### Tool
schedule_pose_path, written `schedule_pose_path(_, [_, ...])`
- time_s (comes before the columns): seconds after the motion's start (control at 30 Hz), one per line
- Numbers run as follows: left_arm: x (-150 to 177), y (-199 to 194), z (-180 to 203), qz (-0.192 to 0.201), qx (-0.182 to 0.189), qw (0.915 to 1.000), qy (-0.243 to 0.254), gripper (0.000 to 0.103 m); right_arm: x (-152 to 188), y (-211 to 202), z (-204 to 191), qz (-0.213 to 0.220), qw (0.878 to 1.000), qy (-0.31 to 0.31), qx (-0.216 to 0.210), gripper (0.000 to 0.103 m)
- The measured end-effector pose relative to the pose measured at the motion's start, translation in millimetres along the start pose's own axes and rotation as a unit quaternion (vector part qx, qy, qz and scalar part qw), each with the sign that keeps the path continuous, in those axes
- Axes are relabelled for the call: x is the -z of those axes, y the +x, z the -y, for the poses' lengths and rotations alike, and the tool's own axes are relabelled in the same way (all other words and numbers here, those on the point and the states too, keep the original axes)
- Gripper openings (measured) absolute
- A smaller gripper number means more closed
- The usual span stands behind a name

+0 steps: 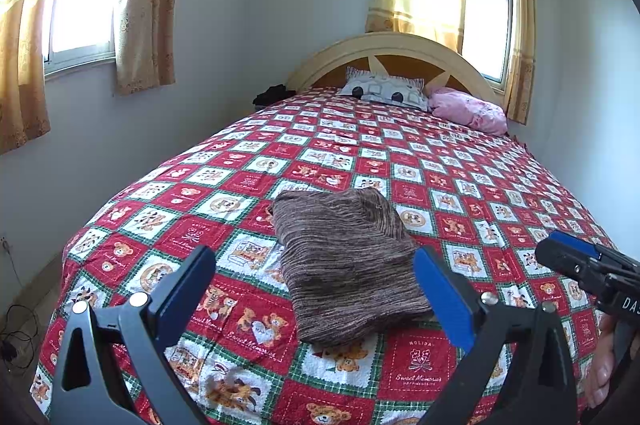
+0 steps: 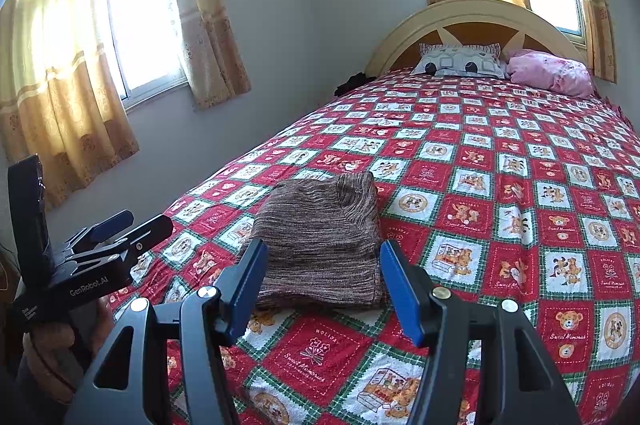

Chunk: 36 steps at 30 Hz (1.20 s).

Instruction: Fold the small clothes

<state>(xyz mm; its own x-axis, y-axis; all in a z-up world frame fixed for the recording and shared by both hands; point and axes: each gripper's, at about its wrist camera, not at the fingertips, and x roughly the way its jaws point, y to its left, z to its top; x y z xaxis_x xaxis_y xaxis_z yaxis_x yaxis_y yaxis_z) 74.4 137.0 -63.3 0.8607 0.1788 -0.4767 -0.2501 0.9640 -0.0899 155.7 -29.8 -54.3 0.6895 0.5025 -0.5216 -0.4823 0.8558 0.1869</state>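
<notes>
Both grippers hang above the bed's near end, pitched slightly downward. Left gripper [image 1: 314, 289]: fingers spread wide, nothing between the pads. Right gripper [image 2: 322, 285]: fingers likewise spread, empty. Folded brown garment [image 1: 344, 265] lies flat on the bedspread [image 1: 440, 161] just ahead of both, touched by neither. A hand [image 2: 60, 341] grips the left handle.
</notes>
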Motion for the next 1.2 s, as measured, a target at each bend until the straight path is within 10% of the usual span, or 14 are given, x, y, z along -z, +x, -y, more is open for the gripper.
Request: schedule_pose_path(1.2, [-5,-11,0,0.032,0.005,0.9995,-0.001,0.103,1,-18,-3,0.046,0.999,-0.001,0.006,0.061])
